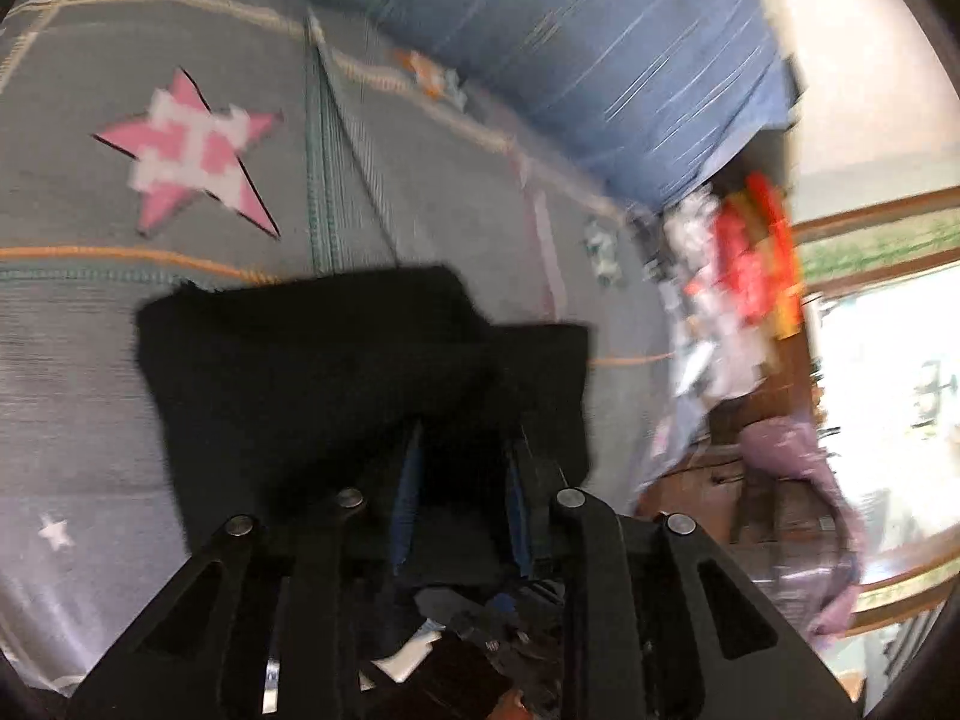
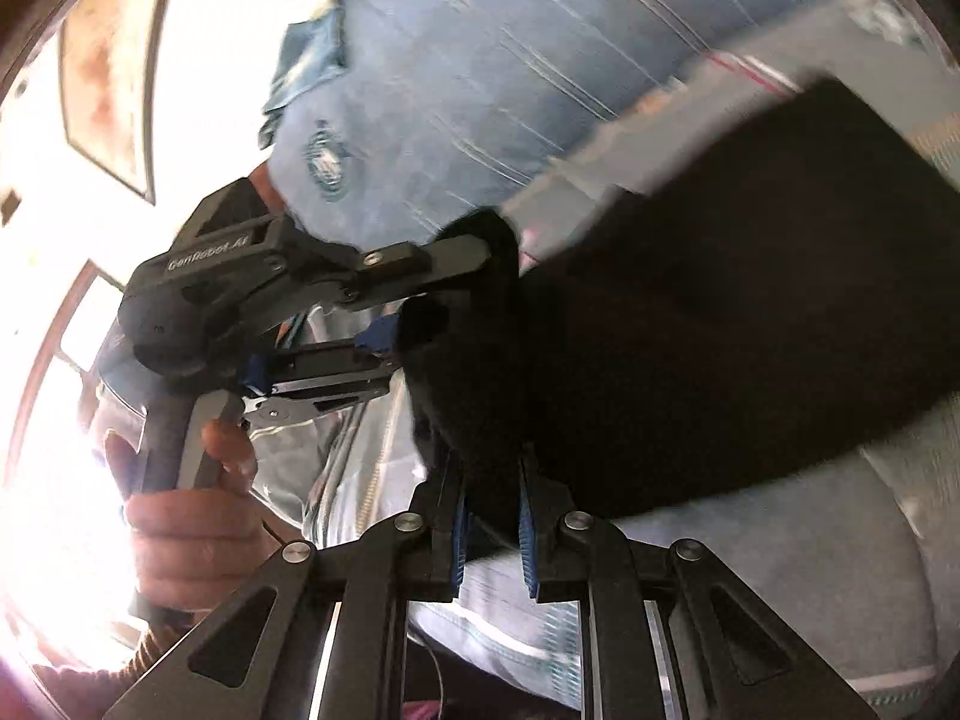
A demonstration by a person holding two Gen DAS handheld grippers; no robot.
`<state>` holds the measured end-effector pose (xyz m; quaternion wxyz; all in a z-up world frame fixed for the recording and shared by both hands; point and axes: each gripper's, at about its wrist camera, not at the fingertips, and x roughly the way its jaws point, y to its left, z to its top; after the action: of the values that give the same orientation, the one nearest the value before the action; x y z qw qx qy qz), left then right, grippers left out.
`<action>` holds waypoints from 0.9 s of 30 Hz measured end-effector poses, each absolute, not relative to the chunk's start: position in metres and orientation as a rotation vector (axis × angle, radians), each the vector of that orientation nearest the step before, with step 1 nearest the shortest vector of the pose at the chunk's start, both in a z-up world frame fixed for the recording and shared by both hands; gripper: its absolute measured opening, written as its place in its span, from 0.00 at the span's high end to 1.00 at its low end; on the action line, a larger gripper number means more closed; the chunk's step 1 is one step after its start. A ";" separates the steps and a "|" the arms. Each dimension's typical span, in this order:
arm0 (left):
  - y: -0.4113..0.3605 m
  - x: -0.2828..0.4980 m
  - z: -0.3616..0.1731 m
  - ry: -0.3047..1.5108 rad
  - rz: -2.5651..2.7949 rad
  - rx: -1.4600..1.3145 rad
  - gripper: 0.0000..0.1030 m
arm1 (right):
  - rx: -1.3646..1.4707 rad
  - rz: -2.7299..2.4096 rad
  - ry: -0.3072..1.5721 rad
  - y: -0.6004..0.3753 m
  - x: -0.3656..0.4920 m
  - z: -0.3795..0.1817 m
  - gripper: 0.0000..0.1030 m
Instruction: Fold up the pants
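left claw (image 1: 462,474): clamped on black pants (image 1: 336,372) | right claw (image 2: 492,516): clamped on the same pants | pants: lifted over the grey bedspread (image 1: 120,360) of the bed, between both claws

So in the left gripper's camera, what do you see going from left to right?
little white star → big pink star on the grey bedspread → black pants clamped in the left gripper → red and white clutter → bright window.
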<state>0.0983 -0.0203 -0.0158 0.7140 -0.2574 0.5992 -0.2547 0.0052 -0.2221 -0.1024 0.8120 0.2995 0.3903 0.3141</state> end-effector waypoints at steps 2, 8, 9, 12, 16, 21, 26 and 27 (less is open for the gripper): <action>-0.033 0.101 -0.021 1.344 -0.534 -0.521 0.75 | 0.663 0.658 0.837 -0.231 0.005 -0.108 0.82; -0.021 0.094 0.002 1.343 -0.554 -0.532 0.73 | 0.679 0.695 0.842 -0.241 0.003 -0.106 0.78; -0.018 0.093 0.008 1.330 -0.557 -0.524 0.67 | 0.675 0.694 0.841 -0.242 0.003 -0.106 0.77; 0.004 0.083 0.027 1.260 -0.549 -0.522 0.48 | 0.684 0.696 0.842 -0.249 -0.002 -0.107 0.77; 0.031 0.081 0.032 1.217 -0.515 -0.560 0.44 | 0.702 0.682 0.818 -0.255 -0.007 -0.106 0.69; 0.040 0.087 0.006 1.266 -0.476 -0.615 0.44 | 0.737 0.707 0.793 -0.248 0.004 -0.093 0.56; 0.027 0.089 -0.012 1.292 -0.469 -0.637 0.44 | 0.687 0.657 0.791 -0.229 0.019 -0.086 0.37; 0.026 0.090 -0.014 1.298 -0.471 -0.637 0.43 | 0.665 0.653 0.786 -0.225 0.020 -0.084 0.41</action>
<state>0.0899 0.0256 -0.0137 0.7245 -0.2886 0.5883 -0.2136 0.0201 -0.2252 -0.0845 0.8199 0.3121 0.3692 0.3067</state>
